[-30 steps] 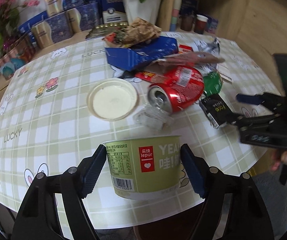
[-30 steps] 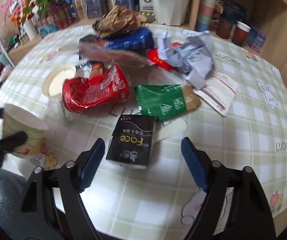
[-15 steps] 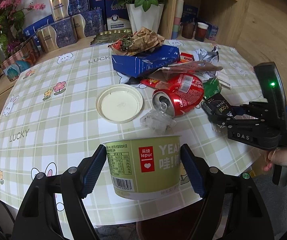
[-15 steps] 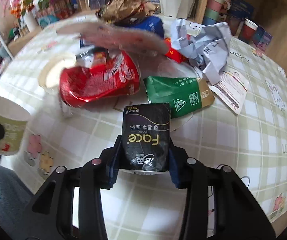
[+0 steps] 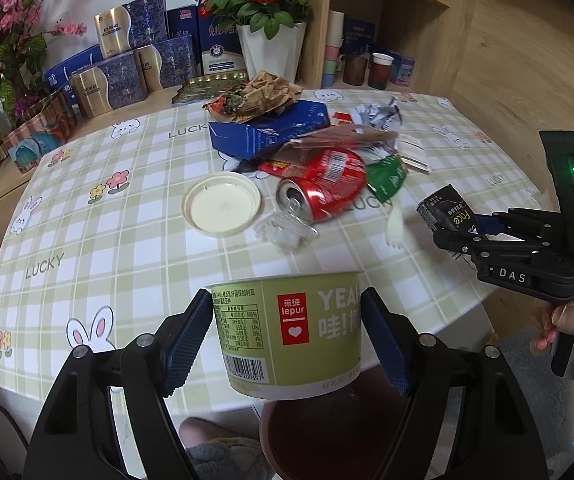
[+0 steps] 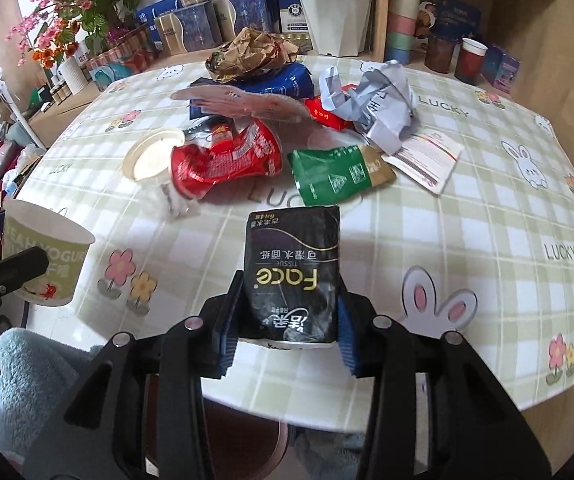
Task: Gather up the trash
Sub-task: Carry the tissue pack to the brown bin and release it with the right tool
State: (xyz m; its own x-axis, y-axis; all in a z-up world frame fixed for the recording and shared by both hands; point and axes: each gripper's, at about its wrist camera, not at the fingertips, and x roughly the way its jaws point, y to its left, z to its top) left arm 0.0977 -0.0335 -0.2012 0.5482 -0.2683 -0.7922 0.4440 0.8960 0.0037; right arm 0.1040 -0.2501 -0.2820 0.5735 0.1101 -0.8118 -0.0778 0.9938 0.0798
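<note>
The round worktop (image 6: 507, 208) with its bunny-check cloth has the trash pile mid-table: a crushed red can (image 6: 227, 156) beside a green wrapper (image 6: 339, 174). Left claw (image 5: 287, 336) is clamped on the green yogurt tub (image 5: 291, 332), lifted at the near edge. Right claw (image 6: 287, 332) grips the black tissue pack (image 6: 293, 272), held above the cloth.

A green yogurt cup (image 5: 287, 332) and a black tissue pack (image 6: 293, 276), each clamped between fingers, hang above the bench edge; a crushed red can (image 5: 323, 184) lies on its side.
</note>
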